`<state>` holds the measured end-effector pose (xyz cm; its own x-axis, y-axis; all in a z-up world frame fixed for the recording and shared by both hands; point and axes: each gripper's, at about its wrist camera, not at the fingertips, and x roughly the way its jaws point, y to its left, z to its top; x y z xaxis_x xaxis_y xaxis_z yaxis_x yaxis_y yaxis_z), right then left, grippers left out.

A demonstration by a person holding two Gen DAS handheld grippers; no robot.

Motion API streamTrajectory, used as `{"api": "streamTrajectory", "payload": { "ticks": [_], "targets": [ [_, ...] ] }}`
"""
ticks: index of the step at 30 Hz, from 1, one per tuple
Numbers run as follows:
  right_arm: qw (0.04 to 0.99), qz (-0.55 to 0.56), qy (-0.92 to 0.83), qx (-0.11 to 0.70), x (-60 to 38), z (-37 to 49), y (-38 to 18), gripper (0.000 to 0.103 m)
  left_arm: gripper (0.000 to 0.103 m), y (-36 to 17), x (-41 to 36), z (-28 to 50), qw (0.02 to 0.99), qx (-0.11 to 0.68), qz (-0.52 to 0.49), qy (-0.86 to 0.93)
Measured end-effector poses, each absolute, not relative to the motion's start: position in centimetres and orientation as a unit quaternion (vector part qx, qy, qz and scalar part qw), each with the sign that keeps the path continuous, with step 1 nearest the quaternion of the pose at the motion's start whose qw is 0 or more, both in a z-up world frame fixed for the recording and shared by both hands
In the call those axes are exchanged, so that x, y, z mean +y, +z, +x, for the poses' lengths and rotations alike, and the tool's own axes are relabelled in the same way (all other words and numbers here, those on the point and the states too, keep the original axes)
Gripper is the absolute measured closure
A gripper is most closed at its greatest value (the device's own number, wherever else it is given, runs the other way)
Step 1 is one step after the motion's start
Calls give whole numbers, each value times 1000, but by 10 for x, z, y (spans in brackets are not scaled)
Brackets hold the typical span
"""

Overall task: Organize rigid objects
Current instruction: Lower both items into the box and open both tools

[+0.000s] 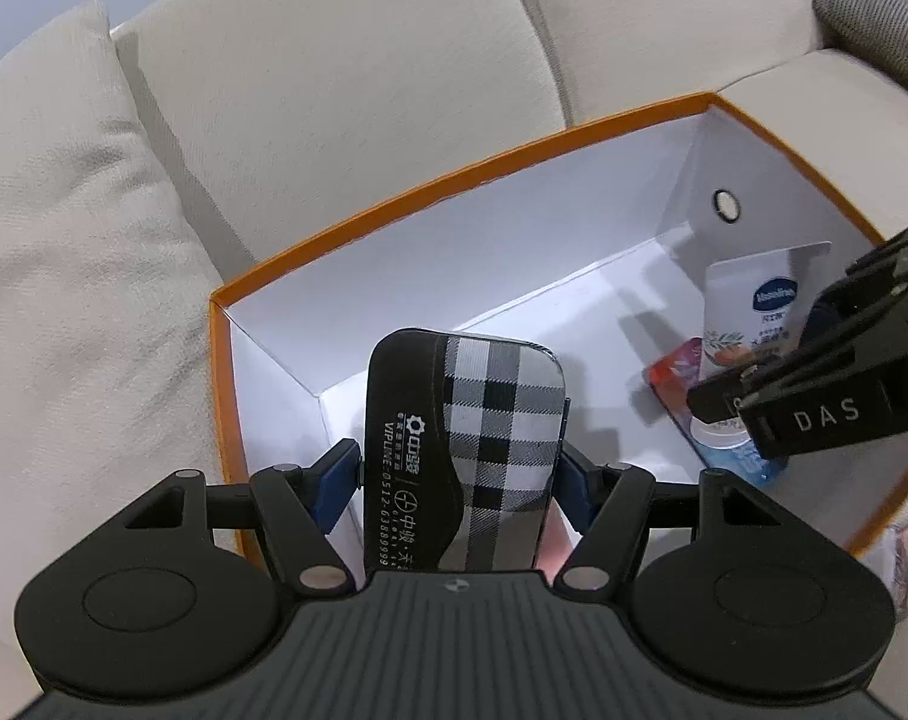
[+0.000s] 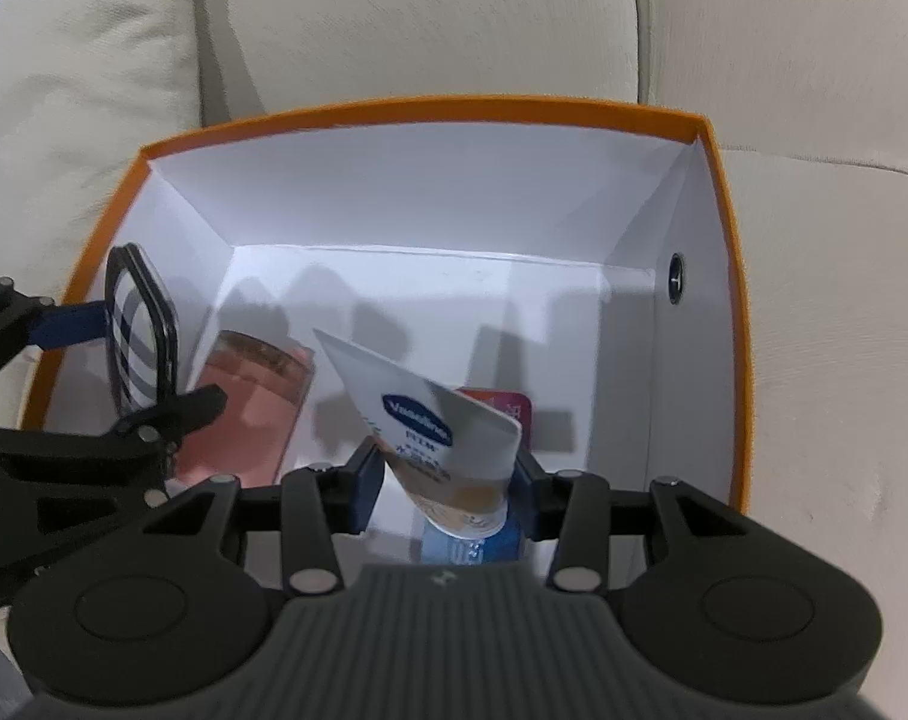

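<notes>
My left gripper (image 1: 460,474) is shut on a black case with a black-and-white plaid panel (image 1: 484,432), its blue pads pressing both long sides. The case hangs over the left part of an orange box with a white inside (image 1: 454,180). My right gripper (image 2: 448,480) is shut on a white Vaseline tube (image 2: 430,420), cap end down, low inside the same box (image 2: 424,108). In the right wrist view the plaid case (image 2: 136,336) and left gripper (image 2: 136,360) show at the box's left wall. In the left wrist view the right gripper (image 1: 730,384) and tube (image 1: 754,306) sit at the right.
On the box floor lie a pink translucent item (image 2: 250,402) and a red and blue packet (image 2: 508,405). The box rests on a cream sofa (image 1: 346,60), with a cream pillow (image 1: 64,240) to its left. Grey fabric (image 1: 874,18) lies at the far right.
</notes>
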<state>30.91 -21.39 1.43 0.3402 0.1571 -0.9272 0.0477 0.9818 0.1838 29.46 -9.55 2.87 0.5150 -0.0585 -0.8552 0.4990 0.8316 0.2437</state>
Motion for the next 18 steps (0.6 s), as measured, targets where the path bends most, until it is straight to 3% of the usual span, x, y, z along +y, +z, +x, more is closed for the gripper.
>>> {"api": "streamTrajectory", "payload": {
  "ticks": [9, 13, 18],
  "targets": [
    [813, 85, 28, 576, -213, 316, 15, 57, 27, 11, -98, 304, 829, 490, 227, -143],
    [810, 81, 20, 580, -212, 322, 10, 57, 37, 10, -99, 306, 828, 497, 214, -146],
    [804, 75, 9, 590, -211, 327, -1, 57, 37, 9, -105, 305, 830, 493, 220, -140]
  ]
}}
